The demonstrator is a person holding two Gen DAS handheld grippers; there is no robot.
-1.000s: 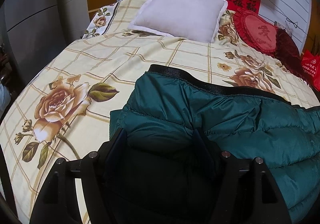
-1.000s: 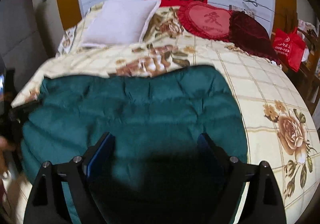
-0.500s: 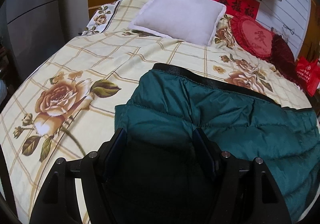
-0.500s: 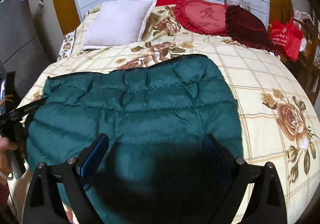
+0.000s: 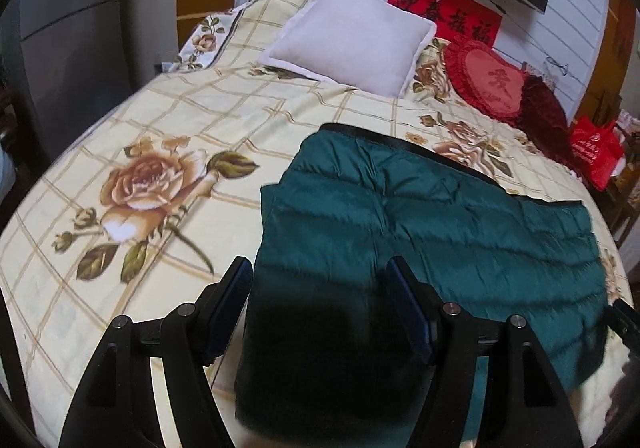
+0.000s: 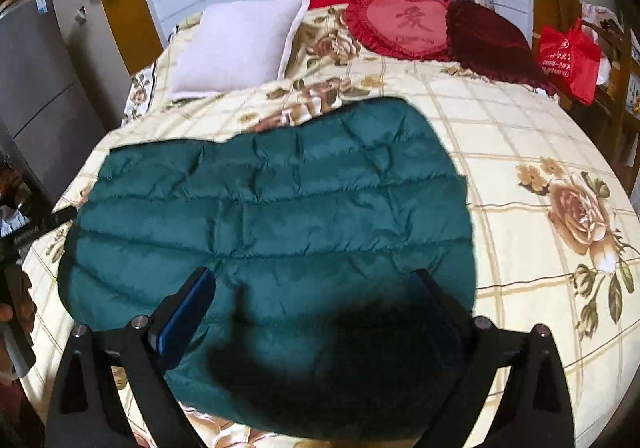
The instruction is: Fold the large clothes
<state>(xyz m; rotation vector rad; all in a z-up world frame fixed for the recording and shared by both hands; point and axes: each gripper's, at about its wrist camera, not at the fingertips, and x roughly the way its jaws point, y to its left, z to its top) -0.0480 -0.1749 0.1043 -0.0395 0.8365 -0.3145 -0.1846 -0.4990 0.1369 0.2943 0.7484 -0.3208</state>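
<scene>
A dark green quilted down jacket (image 5: 432,232) lies folded flat on the floral bedspread (image 5: 160,151); it also shows in the right wrist view (image 6: 280,215). My left gripper (image 5: 320,268) is open and hovers above the jacket's near left end, holding nothing. My right gripper (image 6: 312,280) is open above the jacket's near right end, also empty. A black trim runs along the jacket's far edge (image 5: 404,139). The near part of the jacket is in my grippers' shadow.
A white pillow (image 5: 352,35), a red heart cushion (image 5: 488,79) and a dark red cushion (image 5: 540,107) lie at the head of the bed. A red bag (image 6: 568,59) hangs at the right. A grey cabinet (image 5: 68,39) stands left.
Both grippers have pulled back and up from the jacket, so more of it and the bedspread shows. The jacket has stayed flat. Both grippers remain open.
</scene>
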